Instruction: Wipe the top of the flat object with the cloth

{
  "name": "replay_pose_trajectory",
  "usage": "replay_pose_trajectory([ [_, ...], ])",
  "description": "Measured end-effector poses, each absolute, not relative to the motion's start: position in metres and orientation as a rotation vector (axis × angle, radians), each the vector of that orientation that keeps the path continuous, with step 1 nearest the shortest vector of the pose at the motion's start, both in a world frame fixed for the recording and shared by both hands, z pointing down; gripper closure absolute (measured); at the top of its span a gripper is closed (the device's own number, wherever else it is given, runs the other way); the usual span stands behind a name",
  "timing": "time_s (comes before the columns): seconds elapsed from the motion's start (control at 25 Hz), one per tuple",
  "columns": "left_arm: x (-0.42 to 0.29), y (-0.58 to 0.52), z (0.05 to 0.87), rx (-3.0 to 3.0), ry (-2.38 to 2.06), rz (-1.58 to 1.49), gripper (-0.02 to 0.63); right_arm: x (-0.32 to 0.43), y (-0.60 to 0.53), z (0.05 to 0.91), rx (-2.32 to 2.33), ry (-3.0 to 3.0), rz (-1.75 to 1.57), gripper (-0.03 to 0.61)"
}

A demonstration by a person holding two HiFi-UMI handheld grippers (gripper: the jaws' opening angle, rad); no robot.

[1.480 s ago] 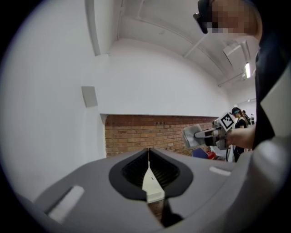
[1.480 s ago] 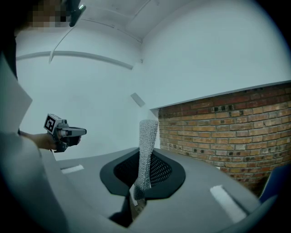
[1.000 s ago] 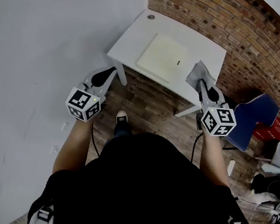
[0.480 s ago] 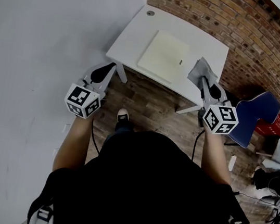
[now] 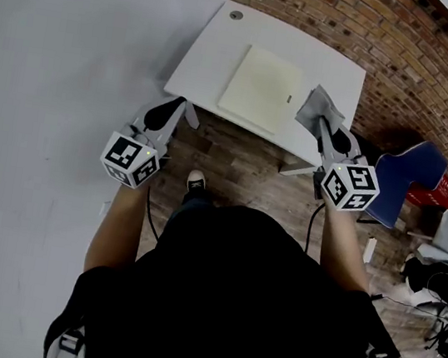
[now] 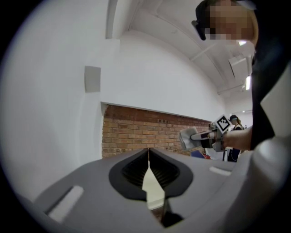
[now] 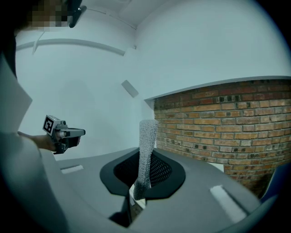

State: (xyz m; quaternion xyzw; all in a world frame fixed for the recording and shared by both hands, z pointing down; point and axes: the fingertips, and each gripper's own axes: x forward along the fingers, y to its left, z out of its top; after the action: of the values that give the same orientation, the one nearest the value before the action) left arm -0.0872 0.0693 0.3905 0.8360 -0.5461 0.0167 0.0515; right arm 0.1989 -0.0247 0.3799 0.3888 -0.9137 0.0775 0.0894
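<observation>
The right gripper (image 5: pixel 325 134) has its jaws clamped on a grey cloth (image 5: pixel 318 109). In the right gripper view the jaws (image 7: pixel 143 169) pinch the cloth (image 7: pixel 146 145) at its lower part. The rest of it stands up past the jaw tips as a narrow, knobbly strip.

The left gripper (image 5: pixel 173 114) has its jaws closed, tips meeting, with nothing between them. The left gripper view shows the two dark pads of these jaws (image 6: pixel 148 158) pressed together along a thin seam.

A pale cream flat board (image 5: pixel 262 89) lies on a white bench (image 5: pixel 206 53). It is ahead of both pairs of jaws, to the right of the left jaws and just left of the cloth in the right jaws. The cloth is seen over the bench's right part, beside the board and not on it; whether it touches the bench cannot be told. The left jaws are at the bench's near left corner, well apart from the board.

A brick wall (image 5: pixel 396 49) rises beyond the bench, past the jaw tips. A blue chair (image 5: pixel 405 181) stands to the right of the right jaws, on the wooden floor (image 5: pixel 242 173).

Each gripper shows in the other's view: the right one with the cloth (image 6: pixel 187 139), and the left one (image 7: pixel 76 133).
</observation>
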Motion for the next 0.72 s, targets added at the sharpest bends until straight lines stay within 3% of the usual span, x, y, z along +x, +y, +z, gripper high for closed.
replay_pose_trajectory([
  [0.72, -0.139, -0.017, 0.386, 2.648, -1.471, 0.071, 0.609, 0.159, -0.082, 0.365, 1.36, -2.628, 0.259, 0.569],
])
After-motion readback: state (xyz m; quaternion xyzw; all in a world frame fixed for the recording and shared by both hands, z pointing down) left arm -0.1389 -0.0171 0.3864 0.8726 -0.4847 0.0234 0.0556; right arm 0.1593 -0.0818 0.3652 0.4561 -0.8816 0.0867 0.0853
